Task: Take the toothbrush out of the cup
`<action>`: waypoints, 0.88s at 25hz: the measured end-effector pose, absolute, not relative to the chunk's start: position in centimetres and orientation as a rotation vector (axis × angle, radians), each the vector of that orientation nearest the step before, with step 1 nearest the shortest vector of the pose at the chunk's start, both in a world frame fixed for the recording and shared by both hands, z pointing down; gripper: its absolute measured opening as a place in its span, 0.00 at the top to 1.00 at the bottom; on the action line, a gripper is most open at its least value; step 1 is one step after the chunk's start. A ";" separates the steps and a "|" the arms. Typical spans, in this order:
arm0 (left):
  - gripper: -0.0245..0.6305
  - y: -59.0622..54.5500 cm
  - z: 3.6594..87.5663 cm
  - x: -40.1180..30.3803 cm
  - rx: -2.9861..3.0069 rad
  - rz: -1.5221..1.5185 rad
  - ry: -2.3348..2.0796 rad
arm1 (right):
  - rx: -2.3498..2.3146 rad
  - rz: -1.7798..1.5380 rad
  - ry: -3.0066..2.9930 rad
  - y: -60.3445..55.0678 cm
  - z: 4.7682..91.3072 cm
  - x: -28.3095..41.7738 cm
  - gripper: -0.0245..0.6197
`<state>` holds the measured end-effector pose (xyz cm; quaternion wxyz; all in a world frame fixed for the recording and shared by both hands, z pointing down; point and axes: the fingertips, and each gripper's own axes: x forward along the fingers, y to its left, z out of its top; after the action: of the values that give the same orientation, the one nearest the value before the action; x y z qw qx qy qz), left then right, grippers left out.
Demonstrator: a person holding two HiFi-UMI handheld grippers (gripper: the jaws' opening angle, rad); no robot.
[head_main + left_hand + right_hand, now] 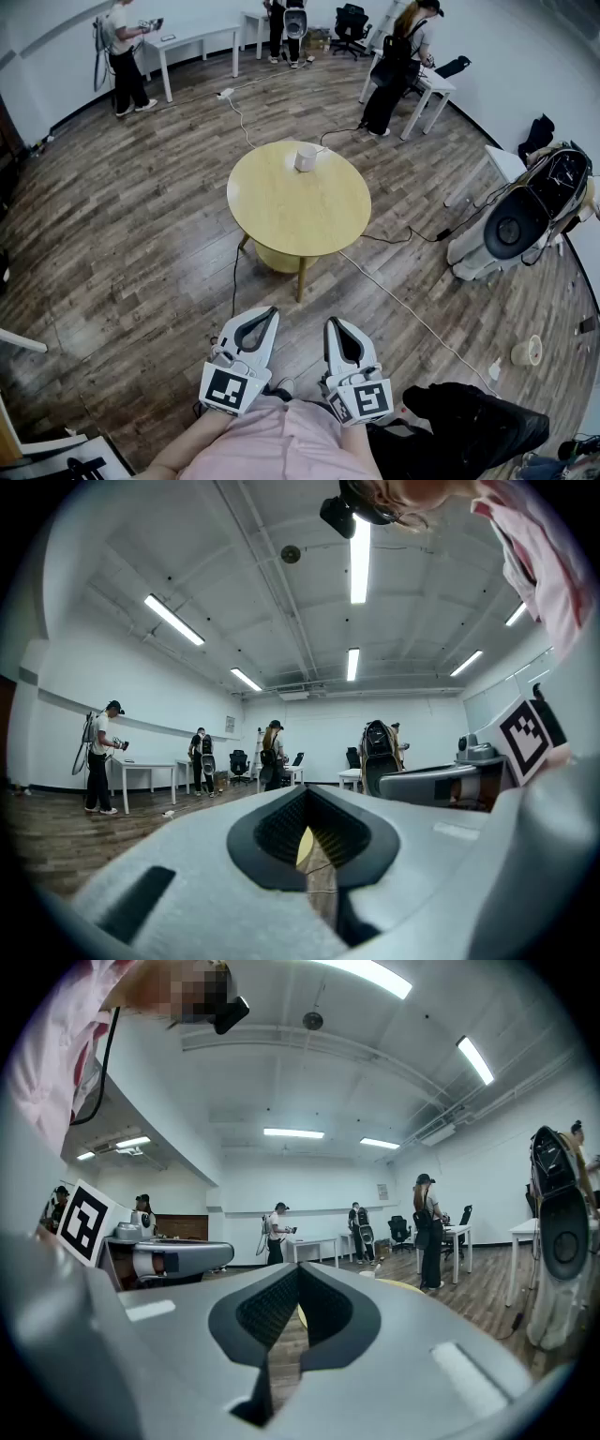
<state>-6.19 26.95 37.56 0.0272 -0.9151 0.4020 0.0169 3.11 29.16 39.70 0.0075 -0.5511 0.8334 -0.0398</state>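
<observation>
Cup (306,157), white, stands near the far edge of a round yellow table (300,216) on the wooden floor; the toothbrush is too small to make out from the head view. Both grippers are held level, close to the person's body and well apart from the table. The left gripper (269,315) has its jaws together with nothing between them. The right gripper (334,324) is likewise closed and empty.

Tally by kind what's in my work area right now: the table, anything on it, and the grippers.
Round table: 1
White cup: 1
Grippers: 2, left gripper and right gripper
Total: 4
</observation>
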 end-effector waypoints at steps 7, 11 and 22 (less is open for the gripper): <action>0.97 27.2 37.5 -6.0 -2.821 0.055 1.238 | -1.718 -0.134 2.606 29.4 39.8 3.2 0.96; 0.97 27.4 37.9 -5.8 -2.837 0.025 1.247 | -1.724 -0.142 2.596 29.5 39.8 3.6 0.96; 0.97 27.2 38.1 -5.6 -2.814 0.036 1.307 | -1.614 -0.178 2.595 29.5 39.6 4.2 0.95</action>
<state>-5.62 27.20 38.07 0.0191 -0.9067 0.4212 0.0116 4.17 29.53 39.65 0.0402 -0.5268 0.8470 -0.0582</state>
